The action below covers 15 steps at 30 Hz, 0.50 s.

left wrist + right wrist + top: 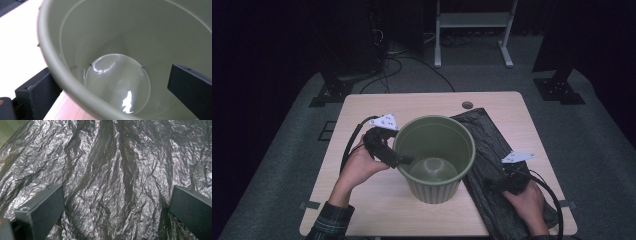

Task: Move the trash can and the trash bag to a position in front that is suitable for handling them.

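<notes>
One green bucket (434,157) frame centre, nothing inside | left gripper (404,160) jaws apart, straddling bucket's left rim | right gripper (499,182) jaws apart over crumpled black bag (484,135), lower right

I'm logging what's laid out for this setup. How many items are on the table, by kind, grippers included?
Green plastic bins: 1
Black crinkled plastic bags: 1
Hand-held grippers: 2, the left gripper with jaws astride the bin's rim, the right gripper open over the bag
Total: 4
</notes>
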{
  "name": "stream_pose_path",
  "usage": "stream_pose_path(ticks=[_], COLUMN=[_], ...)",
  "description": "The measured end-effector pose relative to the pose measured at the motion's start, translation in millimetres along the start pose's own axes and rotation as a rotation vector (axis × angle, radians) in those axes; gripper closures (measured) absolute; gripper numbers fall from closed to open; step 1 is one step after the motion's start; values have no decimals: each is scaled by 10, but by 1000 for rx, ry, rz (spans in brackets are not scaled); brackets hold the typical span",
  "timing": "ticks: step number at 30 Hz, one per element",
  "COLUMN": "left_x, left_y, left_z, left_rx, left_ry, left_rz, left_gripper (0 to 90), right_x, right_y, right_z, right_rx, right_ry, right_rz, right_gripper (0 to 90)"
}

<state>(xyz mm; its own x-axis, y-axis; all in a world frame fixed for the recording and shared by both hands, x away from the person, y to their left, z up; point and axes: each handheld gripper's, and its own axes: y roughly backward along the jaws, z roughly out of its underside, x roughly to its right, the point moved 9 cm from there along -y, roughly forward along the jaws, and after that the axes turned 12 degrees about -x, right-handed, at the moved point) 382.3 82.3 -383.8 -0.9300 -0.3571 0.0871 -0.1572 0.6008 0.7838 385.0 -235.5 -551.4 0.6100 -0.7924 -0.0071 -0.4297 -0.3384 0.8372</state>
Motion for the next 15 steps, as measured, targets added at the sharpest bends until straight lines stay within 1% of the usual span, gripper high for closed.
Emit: stream_pose_path(ticks=[1,4,9,12,13,14,15], left_x=[20,42,113,116,96,96,64], left_y=[-3,-4,-21,-22,-17,-17,-3], left_z=[-2,-1,-9,-12,-8,-8,-10], left_rx=[6,6,9,11,15,15,23], left_ry=[-3,-2,-12,-13,-6,-6,5], left_rz=[1,2,10,11,2,2,-8], left_gripper=[0,0,0,0,0,0,0], right_x=[0,0,0,0,0,0,0], right_y=[0,0,0,0,0,0,0], right_z=[0,0,0,0,0,0,0], right_rx=[0,0,0,0,0,0,0], right_ry=[0,0,0,0,0,0,0], right_rz=[0,0,0,0,0,0,0], right_gripper=[0,0,0,0,0,0,0])
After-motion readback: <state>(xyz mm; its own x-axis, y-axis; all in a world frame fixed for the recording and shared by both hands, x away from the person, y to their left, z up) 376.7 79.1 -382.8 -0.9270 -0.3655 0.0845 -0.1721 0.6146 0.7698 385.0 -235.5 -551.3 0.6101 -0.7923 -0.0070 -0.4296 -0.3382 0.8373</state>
